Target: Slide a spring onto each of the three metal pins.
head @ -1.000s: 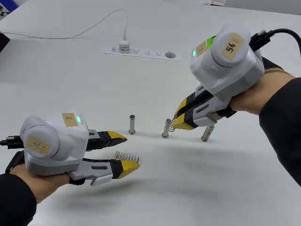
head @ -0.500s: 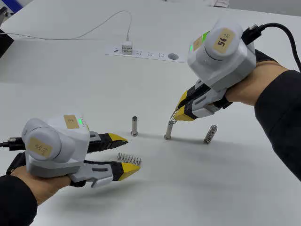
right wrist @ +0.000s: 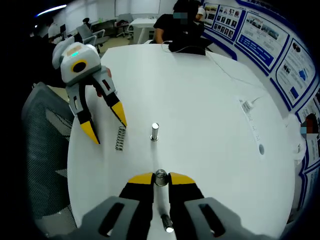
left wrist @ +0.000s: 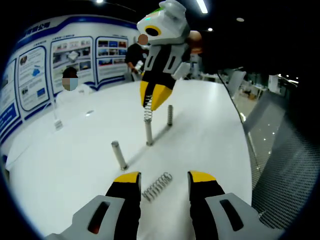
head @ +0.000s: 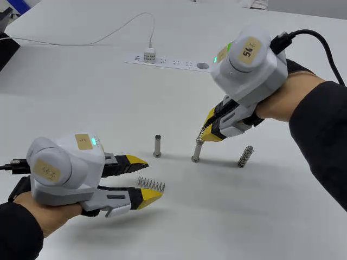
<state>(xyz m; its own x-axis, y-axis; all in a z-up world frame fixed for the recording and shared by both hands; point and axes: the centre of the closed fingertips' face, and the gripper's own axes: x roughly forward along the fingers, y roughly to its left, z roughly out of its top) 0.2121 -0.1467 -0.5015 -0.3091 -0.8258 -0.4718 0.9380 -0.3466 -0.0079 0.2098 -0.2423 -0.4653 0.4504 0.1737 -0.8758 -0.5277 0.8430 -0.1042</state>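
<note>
Springs were three on the counter (head: 81,97). One spring (left wrist: 148,114) was clamped between the jaws of the right hand-held gripper (head: 207,134), which were pressed together on it. It hung down from the tips, and its lower end met the top of the middle pin (head: 196,151). How far it sat over the pin, I cannot tell.

Ahead of this hand-held gripper stood the bare pin (head: 158,146), upright. Just behind its tips stood the third pin (head: 245,156), with a spring already around it.

The left hand-held gripper (head: 152,176) was low over the counter with its jaws apart and nothing in them. The loose spring (head: 150,184) lay flat between its two tips. The bare pin was near, ahead of the tips and a little to their left.
</note>
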